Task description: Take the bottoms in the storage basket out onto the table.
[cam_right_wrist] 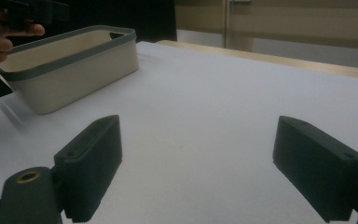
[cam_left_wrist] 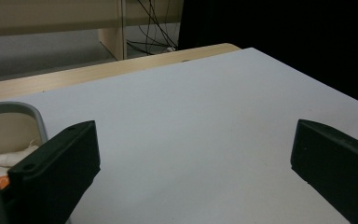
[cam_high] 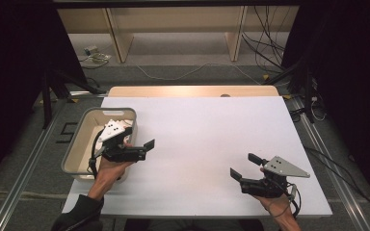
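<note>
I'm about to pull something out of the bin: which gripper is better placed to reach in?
Left. The left gripper hangs open right at the bin, at its near right rim, with white items visible inside. The right gripper, also open, is far across the white table.

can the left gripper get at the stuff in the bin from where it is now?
Probably yes. The left gripper hovers open beside the bin, whose top is open, with nothing over the pale items inside. It points away toward the table, so it would need turning back and down.
</note>
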Motion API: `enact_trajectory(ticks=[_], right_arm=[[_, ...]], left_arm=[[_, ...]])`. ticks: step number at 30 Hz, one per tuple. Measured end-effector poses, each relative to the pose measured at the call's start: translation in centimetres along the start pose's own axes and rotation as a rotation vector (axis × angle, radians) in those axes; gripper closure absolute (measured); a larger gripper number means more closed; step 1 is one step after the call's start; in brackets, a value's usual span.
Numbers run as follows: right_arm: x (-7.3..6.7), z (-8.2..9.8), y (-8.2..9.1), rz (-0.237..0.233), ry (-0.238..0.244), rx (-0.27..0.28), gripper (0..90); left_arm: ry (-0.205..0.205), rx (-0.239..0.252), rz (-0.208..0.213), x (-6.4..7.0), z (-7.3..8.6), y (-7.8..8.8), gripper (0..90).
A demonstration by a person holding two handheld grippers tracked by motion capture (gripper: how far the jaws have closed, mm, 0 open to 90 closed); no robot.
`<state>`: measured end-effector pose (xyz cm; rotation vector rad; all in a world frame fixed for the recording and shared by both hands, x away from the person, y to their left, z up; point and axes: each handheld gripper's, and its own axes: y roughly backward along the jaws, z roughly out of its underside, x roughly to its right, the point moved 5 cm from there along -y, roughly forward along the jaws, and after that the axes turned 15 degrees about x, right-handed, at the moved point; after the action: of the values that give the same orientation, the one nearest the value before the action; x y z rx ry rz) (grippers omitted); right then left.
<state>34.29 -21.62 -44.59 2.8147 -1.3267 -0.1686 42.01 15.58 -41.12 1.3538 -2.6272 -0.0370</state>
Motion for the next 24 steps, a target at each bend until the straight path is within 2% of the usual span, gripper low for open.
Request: enact_trajectory(ticks=[1,5,10,13,16,20,24], right_arm=[[0.0,0.0,0.0,0.001,-0.003,-0.003,16.3],[0.0,0.0,0.0,0.001,-0.006,-0.003,16.3],[0.0,0.0,0.0,0.0,-0.005,-0.002,16.4],[0.0,0.0,0.0,0.001,-0.006,-0.003,16.3],[0.0,0.1,0.0,0.001,-0.005,-0.004,16.3],[0.1,0.1,0.0,0.003,-0.005,-0.004,16.3],[0.1,0.1,0.0,0.0,-0.004,-0.008,16.3]], left_arm=[[-0.006,-0.005,-0.007,-0.3,-0.1,0.0,0.7],[0.024,-0.015,-0.03,-1.3,-0.3,-0.3,1.8],[0.026,-0.035,-0.047,-2.2,-0.4,-0.6,2.1],[0.044,-0.041,-0.074,-3.2,-0.7,-0.7,3.2],[0.032,-0.069,-0.098,-4.0,-0.7,-1.0,3.4],[0.066,-0.089,-0.12,-5.3,-0.7,-1.2,3.6],[0.063,-0.138,-0.155,-6.6,-0.2,-1.3,3.9]])
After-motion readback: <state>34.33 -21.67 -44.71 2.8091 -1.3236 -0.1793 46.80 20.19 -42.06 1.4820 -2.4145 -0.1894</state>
